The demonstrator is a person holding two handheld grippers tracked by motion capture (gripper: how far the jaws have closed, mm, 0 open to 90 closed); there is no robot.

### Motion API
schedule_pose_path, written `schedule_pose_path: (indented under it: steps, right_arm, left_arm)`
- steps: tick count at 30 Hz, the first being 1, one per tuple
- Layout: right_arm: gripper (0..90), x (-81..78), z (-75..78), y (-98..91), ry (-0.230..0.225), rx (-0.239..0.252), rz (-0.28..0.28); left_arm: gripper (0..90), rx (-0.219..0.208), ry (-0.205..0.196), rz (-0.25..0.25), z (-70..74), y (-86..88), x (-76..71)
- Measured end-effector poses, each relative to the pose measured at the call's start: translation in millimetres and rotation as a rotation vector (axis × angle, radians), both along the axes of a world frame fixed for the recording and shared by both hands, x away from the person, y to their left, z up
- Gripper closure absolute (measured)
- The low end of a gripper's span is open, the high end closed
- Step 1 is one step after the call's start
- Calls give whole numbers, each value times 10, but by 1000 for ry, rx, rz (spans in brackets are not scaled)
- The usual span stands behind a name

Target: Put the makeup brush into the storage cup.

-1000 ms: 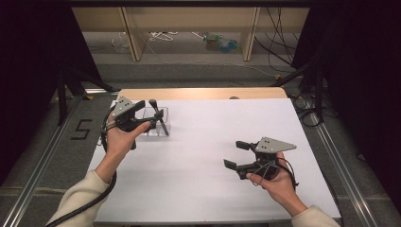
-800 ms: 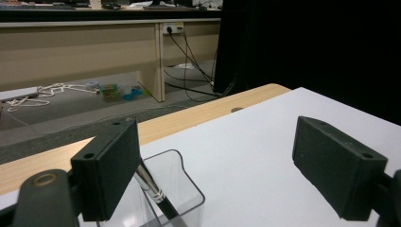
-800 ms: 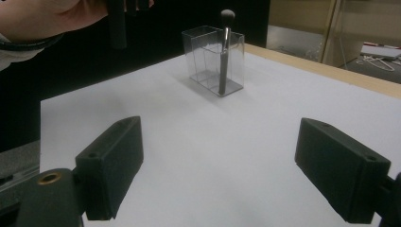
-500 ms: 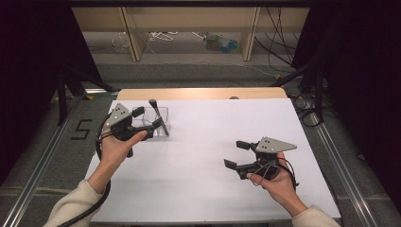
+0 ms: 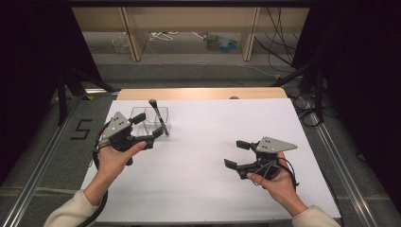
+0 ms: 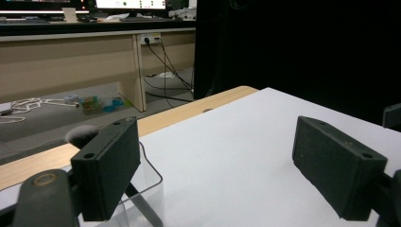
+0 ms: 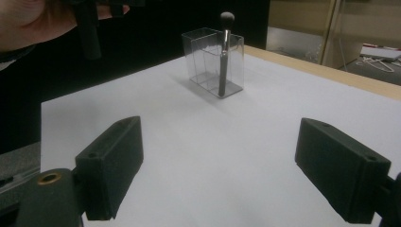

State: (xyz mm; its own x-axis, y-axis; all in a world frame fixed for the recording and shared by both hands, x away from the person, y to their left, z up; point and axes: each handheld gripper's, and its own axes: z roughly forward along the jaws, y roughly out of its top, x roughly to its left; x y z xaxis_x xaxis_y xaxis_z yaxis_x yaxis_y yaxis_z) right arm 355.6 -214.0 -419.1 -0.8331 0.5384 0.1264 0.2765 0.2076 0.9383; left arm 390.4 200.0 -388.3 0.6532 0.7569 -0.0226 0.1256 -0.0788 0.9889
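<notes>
A clear plastic box (image 5: 142,116) stands at the far left of the white table (image 5: 208,137). A dark makeup brush (image 5: 159,118) leans in it, head up. My left gripper (image 5: 147,129) hovers just on the near side of the box, open, nothing between its fingers. The left gripper view has the box wall (image 6: 146,196) and the brush head (image 6: 79,134) beside its left jaw. My right gripper (image 5: 238,153) is held open at the near right, pointing left. Its view looks across the bare sheet to the box (image 7: 208,59) and the brush (image 7: 224,56).
A wooden strip (image 5: 198,93) borders the table's far edge. Beyond it, cables and small items lie on the floor under a bench (image 5: 189,40). Dark curtains hang on both sides. The person's left hand (image 7: 33,21) appears at the top left of the right gripper view.
My left gripper has drawn back from the box toward the person, leaving the brush standing in it. The right gripper has stayed put.
</notes>
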Motion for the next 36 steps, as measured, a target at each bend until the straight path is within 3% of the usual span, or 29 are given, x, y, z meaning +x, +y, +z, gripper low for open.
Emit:
schedule_pose_path:
  steps: [9, 12, 13, 17, 24, 29, 36]
  right_arm:
    - [169, 4, -4, 9, 0, 16, 4]
    - [169, 0, 4, 3, 5, -6, 5]
    - [169, 12, 0, 1, -18, -7, 1]
    - [169, 14, -9, 10, -22, 0, -1]
    - [168, 2, -6, 11, 11, -8, 7]
    - [168, 5, -11, 18, 11, -11, 7]
    - [169, 8, -20, 23, 7, 5, 8]
  left_arm:
    - [158, 3, -30, -20, -31, 93, -158]
    - [159, -4, -29, -23, -55, 111, -230]
    - [159, 0, -30, -25, -63, 119, -253]
    - [158, -8, -25, -31, -99, 152, -338]
    - [158, -7, -28, -27, -159, 223, -458]
    - [159, -25, -14, -25, -198, 202, -542]
    - [159, -9, -15, -34, -248, 155, -631]
